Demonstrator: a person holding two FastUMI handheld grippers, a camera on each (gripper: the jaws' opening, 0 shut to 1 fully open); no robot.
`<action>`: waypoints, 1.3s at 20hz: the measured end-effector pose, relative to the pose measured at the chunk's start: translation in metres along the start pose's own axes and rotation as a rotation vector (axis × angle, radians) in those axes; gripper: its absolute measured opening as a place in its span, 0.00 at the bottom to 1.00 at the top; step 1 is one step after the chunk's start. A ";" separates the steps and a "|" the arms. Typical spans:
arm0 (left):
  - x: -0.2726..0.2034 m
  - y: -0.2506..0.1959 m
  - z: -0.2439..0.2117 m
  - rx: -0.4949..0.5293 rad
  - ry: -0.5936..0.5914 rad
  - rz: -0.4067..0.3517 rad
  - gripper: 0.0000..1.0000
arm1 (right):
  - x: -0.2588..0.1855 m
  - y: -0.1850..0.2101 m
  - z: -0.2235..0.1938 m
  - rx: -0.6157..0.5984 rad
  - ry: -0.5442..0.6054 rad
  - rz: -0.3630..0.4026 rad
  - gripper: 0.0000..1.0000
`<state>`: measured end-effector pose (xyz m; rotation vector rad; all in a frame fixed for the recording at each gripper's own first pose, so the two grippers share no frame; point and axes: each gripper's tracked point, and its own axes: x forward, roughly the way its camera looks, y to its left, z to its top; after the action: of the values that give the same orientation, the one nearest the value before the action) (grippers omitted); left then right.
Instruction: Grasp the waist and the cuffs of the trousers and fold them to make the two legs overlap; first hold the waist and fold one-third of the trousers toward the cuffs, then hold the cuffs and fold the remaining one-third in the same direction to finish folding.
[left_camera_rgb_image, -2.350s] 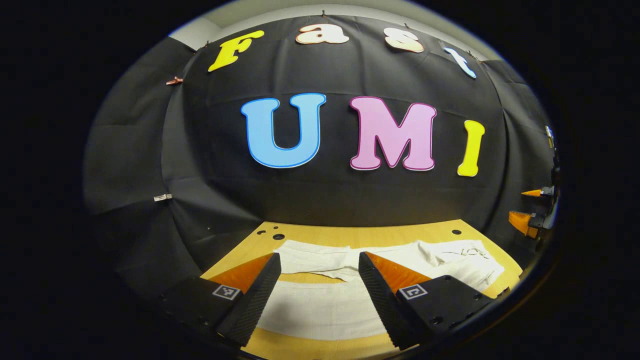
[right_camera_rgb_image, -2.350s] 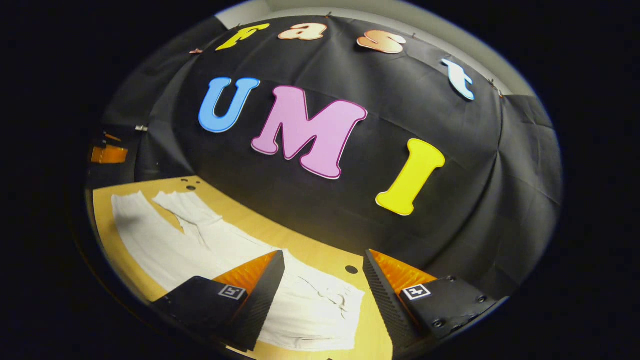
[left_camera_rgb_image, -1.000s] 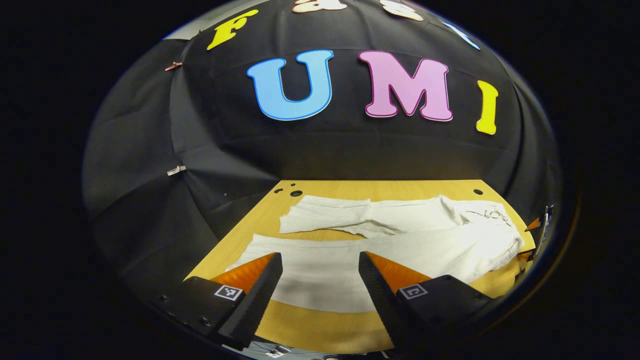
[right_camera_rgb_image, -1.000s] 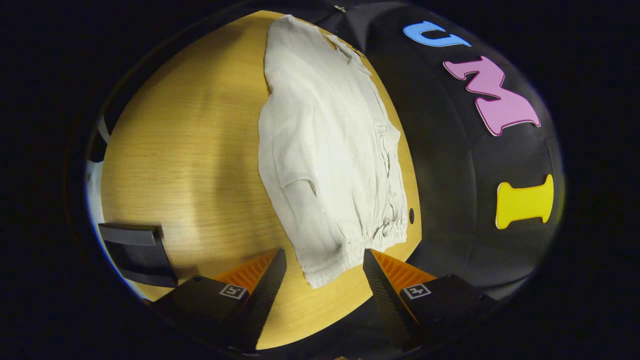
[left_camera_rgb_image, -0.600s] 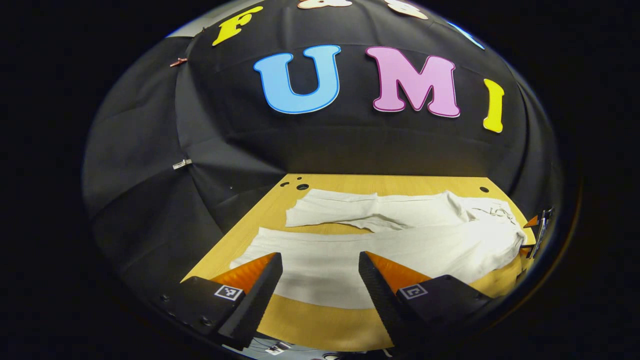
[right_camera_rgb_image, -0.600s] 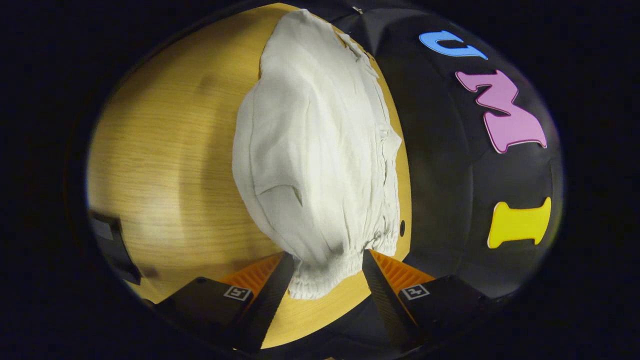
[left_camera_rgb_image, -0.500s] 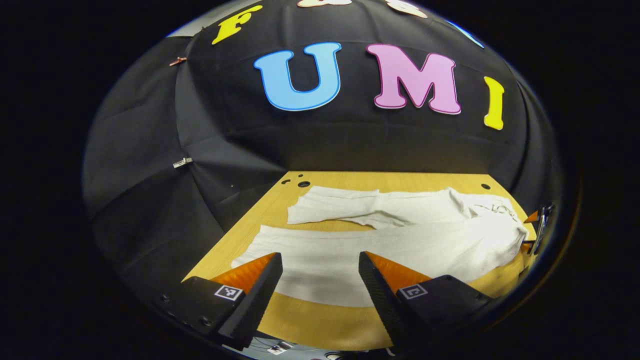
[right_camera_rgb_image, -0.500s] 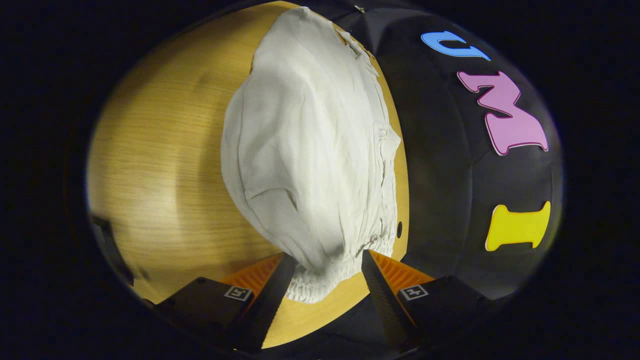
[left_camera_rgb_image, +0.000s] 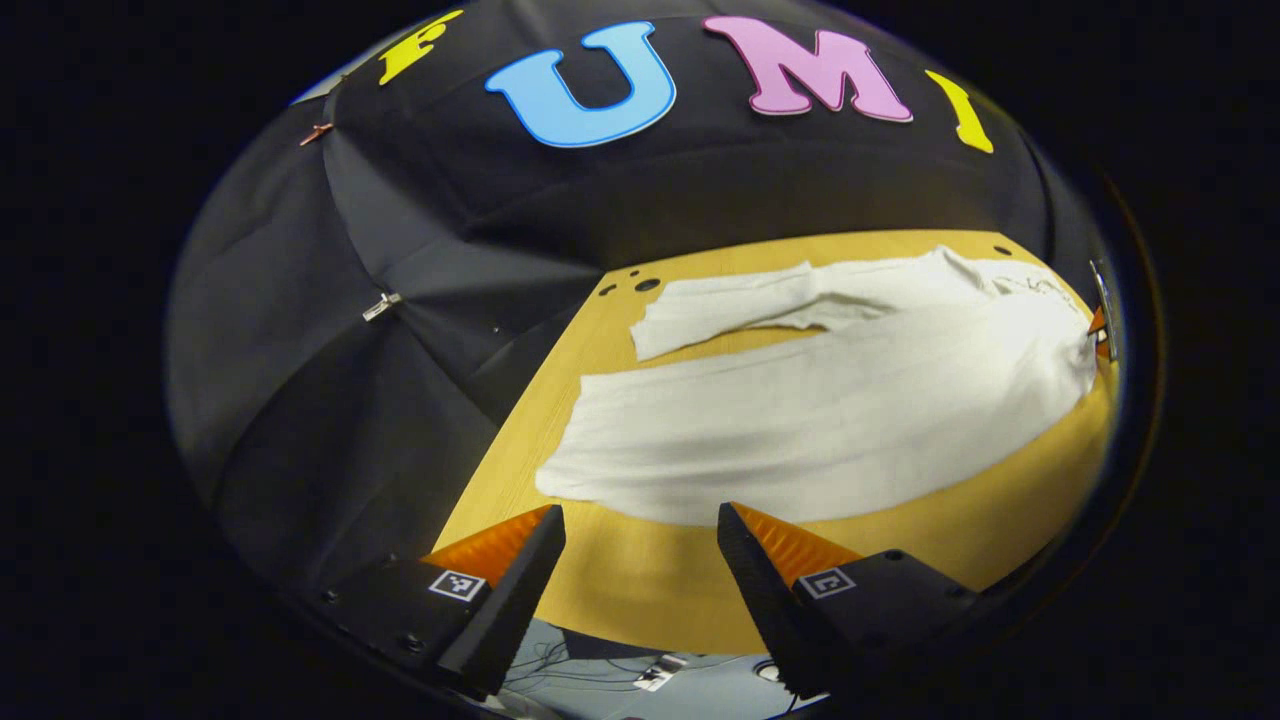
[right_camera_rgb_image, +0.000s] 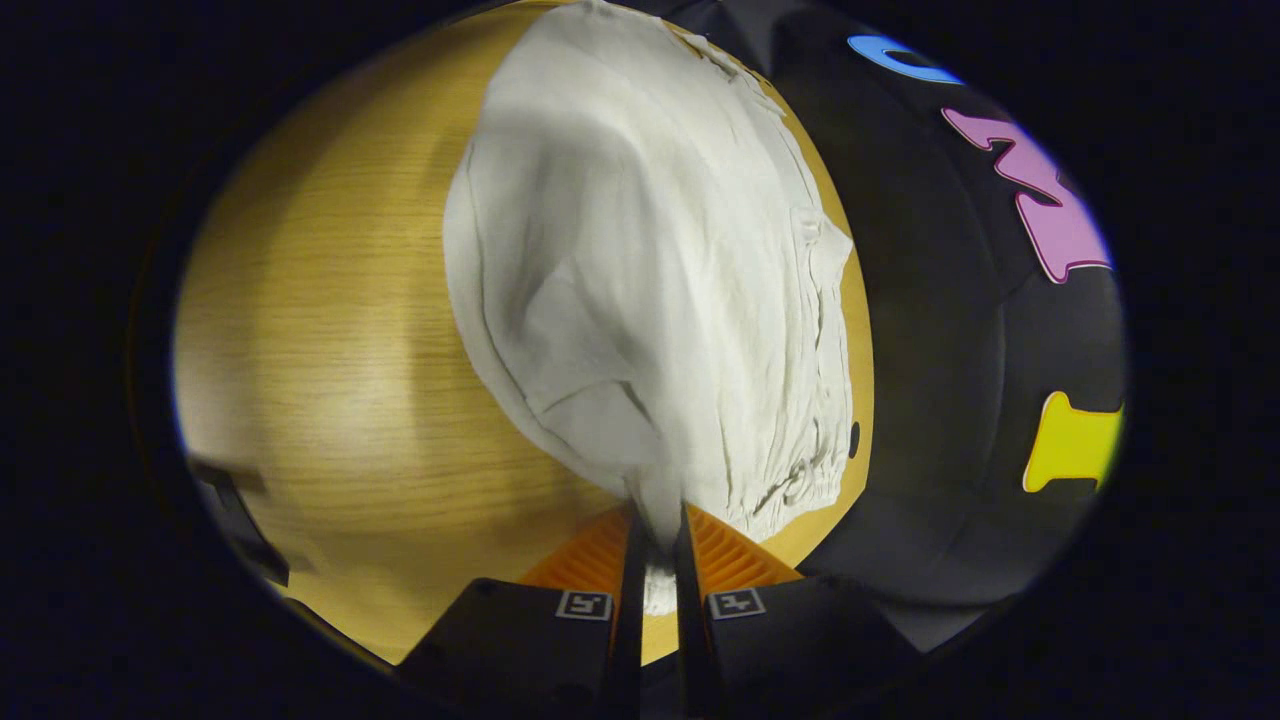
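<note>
Trousers (left_camera_rgb_image: 830, 400), white, spread lengthwise over the wooden table (left_camera_rgb_image: 640, 590), seen in the left gripper view with waist (left_camera_rgb_image: 1060, 330) off at the far right and two legs running leftward. Near leg (left_camera_rgb_image: 760, 430) broad and fairly flat, ending in a cuff (left_camera_rgb_image: 560, 470) close to the table's left edge; far leg (left_camera_rgb_image: 760, 300) narrower, angled away, a wedge of bare wood between the two. Left gripper (left_camera_rgb_image: 640, 520) spread wide, holding nothing, poised just short of the near leg's lower hem, above the table's near edge; fingers apart from the cloth. A few small dark holes (left_camera_rgb_image: 645, 285) in the tabletop near the far-left corner, beside the far cuff. In the right gripper view, trousers (right_camera_rgb_image: 640, 260) bunched and rising toward the lens, gathered waistband (right_camera_rgb_image: 800, 480) crumpled at the lower right, folds drawn down into a narrow pinch. Right gripper (right_camera_rgb_image: 655, 560) pressed nearly together on a tuck of the waist fabric, both fingers against it, cloth pulled up off the table (right_camera_rgb_image: 330, 330) at that spot. Rest of the garment trailing away across the wood toward the top of that view. Black cloth wall (left_camera_rgb_image: 420, 300) close behind the table.
</note>
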<state>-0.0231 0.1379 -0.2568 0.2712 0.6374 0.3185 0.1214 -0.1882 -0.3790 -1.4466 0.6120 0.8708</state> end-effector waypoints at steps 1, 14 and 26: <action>0.006 0.012 -0.010 0.050 0.025 0.024 0.97 | -0.002 0.001 -0.002 0.008 0.019 0.014 0.19; 0.104 0.069 -0.020 0.828 0.043 -0.084 0.97 | -0.012 0.011 0.012 -0.075 0.027 0.222 0.05; 0.151 0.030 -0.011 1.174 0.089 -0.285 0.46 | -0.013 0.011 0.011 -0.077 0.032 0.223 0.05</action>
<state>0.0786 0.2227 -0.3363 1.2766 0.8876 -0.3626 0.1030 -0.1799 -0.3743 -1.4823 0.7821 1.0567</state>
